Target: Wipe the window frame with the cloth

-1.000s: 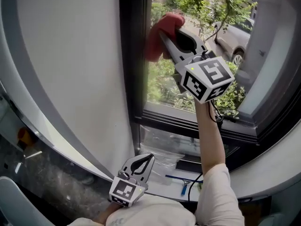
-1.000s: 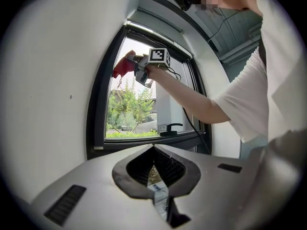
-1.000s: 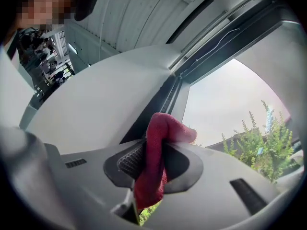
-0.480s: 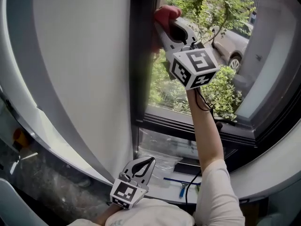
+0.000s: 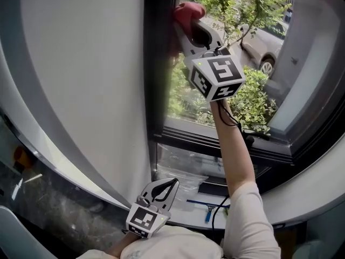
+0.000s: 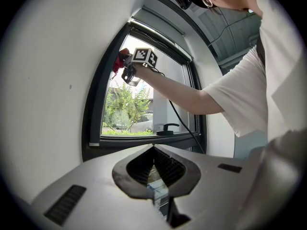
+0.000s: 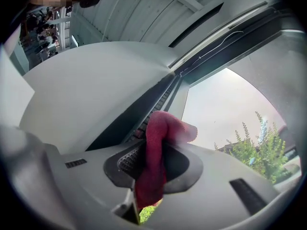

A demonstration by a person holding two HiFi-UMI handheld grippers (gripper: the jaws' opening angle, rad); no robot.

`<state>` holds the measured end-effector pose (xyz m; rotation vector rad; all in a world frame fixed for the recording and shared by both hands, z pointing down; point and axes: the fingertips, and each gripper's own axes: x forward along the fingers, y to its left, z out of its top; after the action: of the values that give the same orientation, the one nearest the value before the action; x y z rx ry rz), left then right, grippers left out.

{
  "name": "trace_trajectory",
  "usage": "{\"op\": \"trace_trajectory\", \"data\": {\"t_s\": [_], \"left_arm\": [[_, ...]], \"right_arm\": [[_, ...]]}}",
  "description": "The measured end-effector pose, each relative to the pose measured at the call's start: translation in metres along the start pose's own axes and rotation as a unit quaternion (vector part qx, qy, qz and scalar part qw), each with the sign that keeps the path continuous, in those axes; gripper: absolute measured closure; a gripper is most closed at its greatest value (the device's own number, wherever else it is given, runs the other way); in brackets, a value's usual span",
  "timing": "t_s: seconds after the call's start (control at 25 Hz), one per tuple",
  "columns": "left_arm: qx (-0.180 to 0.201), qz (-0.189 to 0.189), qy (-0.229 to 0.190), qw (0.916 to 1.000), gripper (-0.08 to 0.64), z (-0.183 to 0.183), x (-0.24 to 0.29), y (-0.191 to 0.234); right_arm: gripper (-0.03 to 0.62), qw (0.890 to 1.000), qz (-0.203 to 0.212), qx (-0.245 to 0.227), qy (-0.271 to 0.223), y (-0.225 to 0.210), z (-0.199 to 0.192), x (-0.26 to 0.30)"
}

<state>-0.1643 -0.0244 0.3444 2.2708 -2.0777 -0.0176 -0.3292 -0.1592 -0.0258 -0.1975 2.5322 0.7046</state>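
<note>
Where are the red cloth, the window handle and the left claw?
red cloth [image 7: 154,162]: right gripper view, its middle
window handle [image 6: 166,126]: left gripper view, its lever
left claw [image 5: 173,181]: head view, its tips

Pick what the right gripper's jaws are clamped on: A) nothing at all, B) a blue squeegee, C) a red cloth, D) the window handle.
C: the right gripper view shows the right gripper with its jaws closed on a red cloth, held up at the dark window frame.

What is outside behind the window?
Green bushes, a tree and a parked car. The right gripper and cloth cover part of the view.
</note>
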Motion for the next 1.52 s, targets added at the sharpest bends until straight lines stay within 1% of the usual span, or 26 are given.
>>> {"op": "trace_trajectory", "data": {"t_s": [0.2,0.36,0.48,0.72,1.16,1.52], "left_arm": [[-0.002,0.005,0.001,1.0,0.551,-0.002,-0.001,0.004],[0.001,0.004,0.001,1.0,0.552,0.0,-0.003,0.005],[-0.001,-0.001,0.003,1.0,0.552,-0.001,-0.001,0.004],[-0.003,-0.023,0.001,0.9997,0.552,0.0,0.004,-0.006],[-0.005,-0.021,0.003,0.9998,0.552,-0.002,-0.001,-0.005],[-0.005,-0.028,0.004,0.9996,0.552,-0.005,-0.002,-0.007]], "right_arm": [[0.503,1.0,-0.003,0.001,-0.002,0.002,-0.002,-0.003],[0.505,1.0,-0.004,0.013,-0.003,0.004,-0.008,-0.007],[0.505,1.0,0.002,0.023,0.0,0.008,-0.015,-0.01],[0.505,1.0,0.014,0.019,0.018,0.014,-0.027,-0.016],[0.505,0.999,0.009,0.03,0.026,0.02,-0.037,-0.023],[0.505,0.999,0.01,0.032,0.036,0.026,-0.048,-0.03]]}}
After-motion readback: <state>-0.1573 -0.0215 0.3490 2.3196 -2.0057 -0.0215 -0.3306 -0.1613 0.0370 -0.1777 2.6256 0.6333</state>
